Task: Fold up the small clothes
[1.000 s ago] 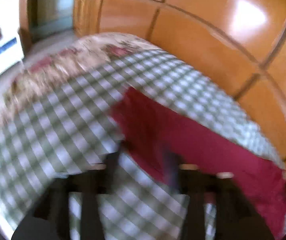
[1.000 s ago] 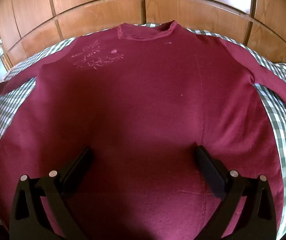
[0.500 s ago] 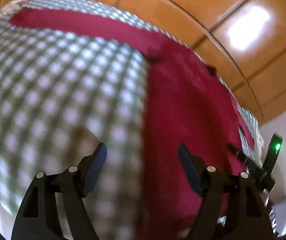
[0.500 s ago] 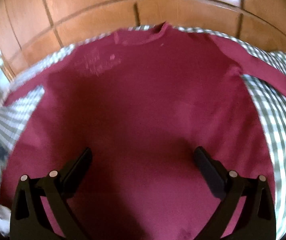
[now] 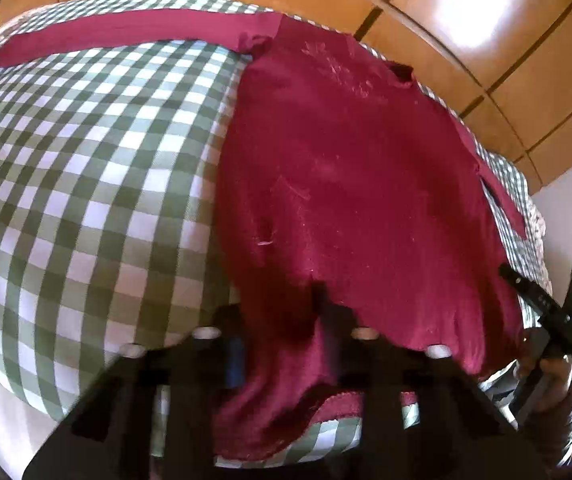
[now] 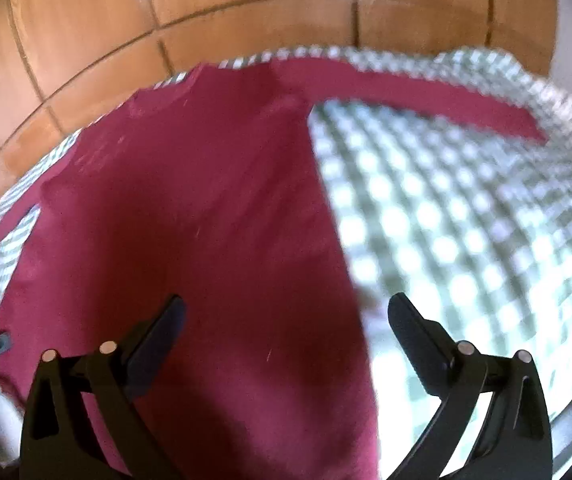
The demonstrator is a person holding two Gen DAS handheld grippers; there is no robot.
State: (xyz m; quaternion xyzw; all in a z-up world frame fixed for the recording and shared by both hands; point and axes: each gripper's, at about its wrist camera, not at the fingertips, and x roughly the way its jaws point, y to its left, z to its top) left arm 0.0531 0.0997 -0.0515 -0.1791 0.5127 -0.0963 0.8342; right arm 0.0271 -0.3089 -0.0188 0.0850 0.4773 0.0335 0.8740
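Observation:
A dark red long-sleeved shirt point(image 5: 350, 184) lies spread flat on a green-and-white checked cloth point(image 5: 85, 184), sleeves stretched out to both sides. My left gripper point(image 5: 281, 320) is shut on the shirt's bottom hem near its left corner, and the fabric bunches between the fingers. My right gripper point(image 6: 286, 320) is open over the shirt's point(image 6: 189, 216) lower right side edge; one finger is above the red fabric, the other above the checked cloth point(image 6: 466, 216). It holds nothing.
Wooden panelling point(image 5: 486, 40) runs along the far side of the bed. The right gripper and the hand holding it show at the right edge of the left wrist view point(image 5: 546, 320). The bed's front edge drops off just below the hem.
The left gripper swung from the left sleeve end to the bottom hem and closed on it. The right gripper, still open, moved right from the shirt's middle to its right side edge.

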